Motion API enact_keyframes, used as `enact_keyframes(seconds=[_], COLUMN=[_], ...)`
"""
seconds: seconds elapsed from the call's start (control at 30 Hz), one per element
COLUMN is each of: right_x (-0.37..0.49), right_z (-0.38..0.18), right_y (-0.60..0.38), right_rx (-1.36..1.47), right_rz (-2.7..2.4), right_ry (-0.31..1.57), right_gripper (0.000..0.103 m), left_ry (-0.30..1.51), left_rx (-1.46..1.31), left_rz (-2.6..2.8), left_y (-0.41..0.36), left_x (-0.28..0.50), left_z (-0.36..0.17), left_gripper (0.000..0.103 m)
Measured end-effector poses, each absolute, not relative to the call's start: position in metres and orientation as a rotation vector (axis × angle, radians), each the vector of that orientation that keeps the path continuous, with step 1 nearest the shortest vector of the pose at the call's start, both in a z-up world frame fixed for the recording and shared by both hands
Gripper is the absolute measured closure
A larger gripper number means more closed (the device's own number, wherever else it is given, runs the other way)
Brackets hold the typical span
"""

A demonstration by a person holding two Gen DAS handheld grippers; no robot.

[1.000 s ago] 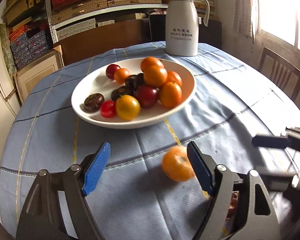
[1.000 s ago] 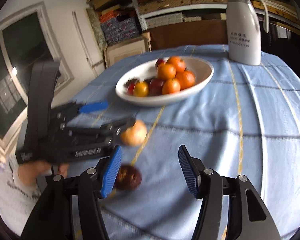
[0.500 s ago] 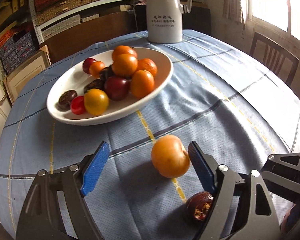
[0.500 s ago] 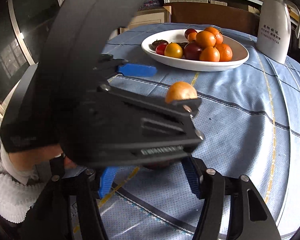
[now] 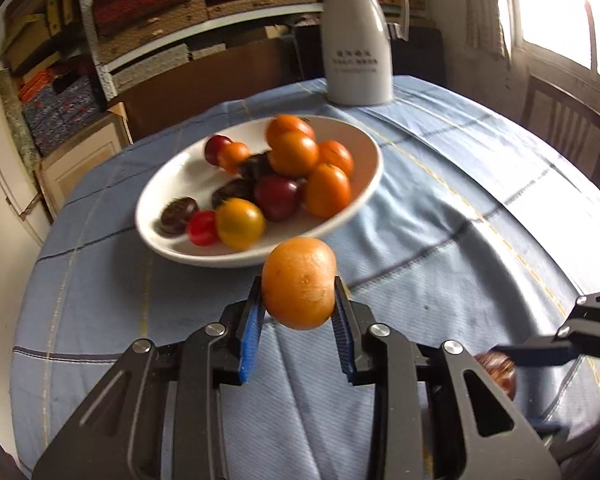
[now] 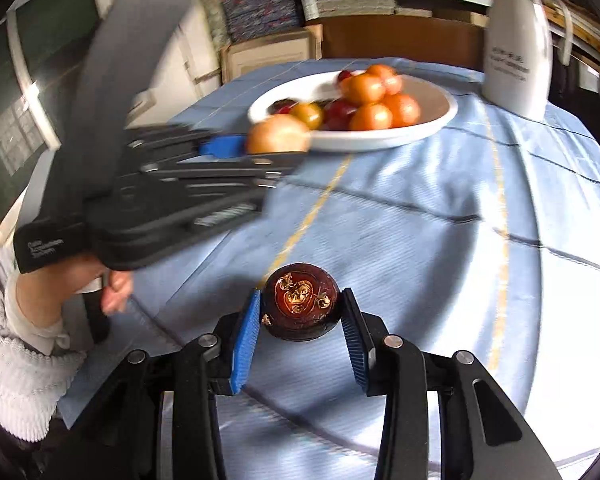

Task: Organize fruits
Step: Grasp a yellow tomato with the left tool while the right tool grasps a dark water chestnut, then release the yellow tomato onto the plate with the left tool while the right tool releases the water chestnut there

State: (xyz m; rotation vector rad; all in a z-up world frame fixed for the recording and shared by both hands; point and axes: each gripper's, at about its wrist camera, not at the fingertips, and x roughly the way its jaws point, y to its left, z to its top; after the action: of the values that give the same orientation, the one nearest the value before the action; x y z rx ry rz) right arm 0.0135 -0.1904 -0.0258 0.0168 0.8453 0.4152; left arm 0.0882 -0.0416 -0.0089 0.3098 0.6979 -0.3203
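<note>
- Now clamped in left gripper (image 5: 299, 312): orange (image 5: 299, 283), raised just before the bowl (image 5: 364, 148).
- Just closing, right gripper (image 6: 298, 322), both pads against dark fruit (image 6: 300, 302) above blue cloth (image 6: 420, 240).
- Heaped in bowl: other fruits.

Behind your round table with its blue checked cloth (image 5: 440, 216) you have white shelves (image 5: 148, 40) stacked with patterned boxes, a framed panel (image 5: 80, 160) leaning below, a wooden chair (image 5: 568, 128) by the bright window (image 5: 560, 4), and a white thermos jug (image 5: 358, 44).
</note>
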Motion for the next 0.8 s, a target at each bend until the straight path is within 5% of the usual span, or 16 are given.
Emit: enact_keyframes(seconds=[0.4,0.63,0.7,0.77,0.8], right_x=[0.122,0.202,0.203,0.204,0.204], right_z=[0.046,0.035,0.032,0.029,0.028], right_y=[-0.218,-0.194,-0.192,-0.191,-0.192], right_rx=[0.152,0.14,0.142,0.118,0.104], right_rz=[0.258,0.205,0.183,0.172,0.17], right_ry=[0.629,0.635,0.619,0.6,0.594], right_gripper=[0.062,0.06,0.039,0.036,0.035], left_ry=[0.631,0.666,0.659,0.636,0.628], left_rx=[0.25,0.171,0.159,0.162,0.168], left_rz=[-0.192,-0.181,-0.17,-0.167,-0.161], left_y=[-0.015,-0.009,-0.008,-0.009,-0.009], left_x=[0.176,0.229,0.234,0.233,0.231], left_z=[0.033,0.022,0.02,0.019,0.018], left_gripper=[0.072,0.071,0.051,0.021,0.018])
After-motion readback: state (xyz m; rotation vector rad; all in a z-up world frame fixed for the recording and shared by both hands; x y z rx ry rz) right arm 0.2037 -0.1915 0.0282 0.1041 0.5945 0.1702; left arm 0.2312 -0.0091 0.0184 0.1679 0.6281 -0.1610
